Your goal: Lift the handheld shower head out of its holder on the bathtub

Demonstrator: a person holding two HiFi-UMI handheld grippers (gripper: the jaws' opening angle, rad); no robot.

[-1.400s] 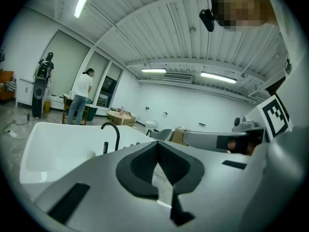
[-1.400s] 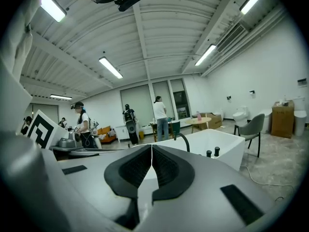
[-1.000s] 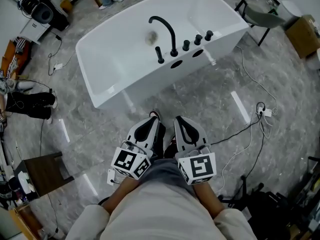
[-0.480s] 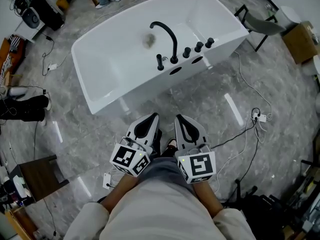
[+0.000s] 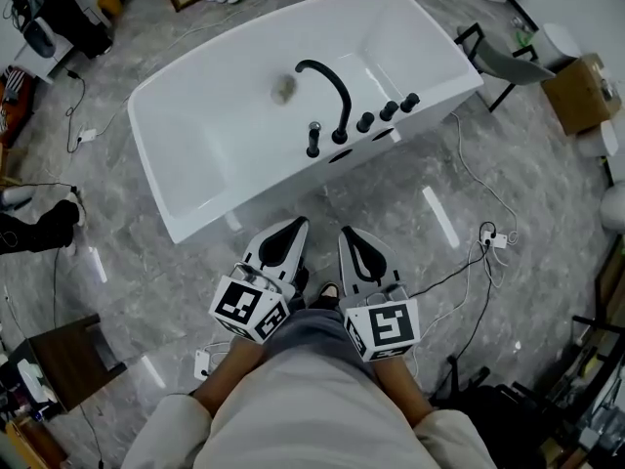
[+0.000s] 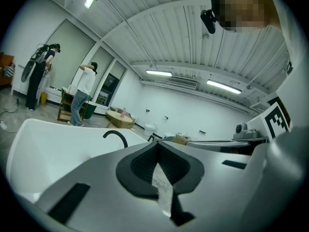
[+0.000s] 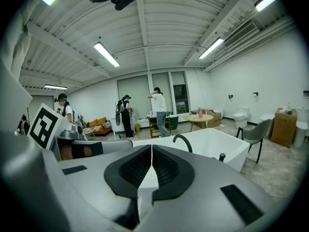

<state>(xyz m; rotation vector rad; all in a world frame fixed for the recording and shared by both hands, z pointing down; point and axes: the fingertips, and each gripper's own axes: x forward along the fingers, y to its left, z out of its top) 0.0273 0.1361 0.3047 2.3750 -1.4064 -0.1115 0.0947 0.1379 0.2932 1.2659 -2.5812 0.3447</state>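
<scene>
Hands: you hold left tongs (image 5: 291,227) and right tongs (image 5: 352,234) side by side near your body, aimed at the bathtub (image 5: 205,174)
Tongs: both closed tight, empty
Shower head (image 5: 313,137): black, standing upright on the tub's near rim, beside the arched spout (image 5: 327,81)
Count: one shower head, three knobs (image 5: 389,111)

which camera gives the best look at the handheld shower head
The head view: the shower head stands upright on the bathtub rim, unobstructed, just left of the curved spout. In the gripper views the left gripper and right gripper block that spot with their own bodies; only the spout's arch shows above them.
</scene>
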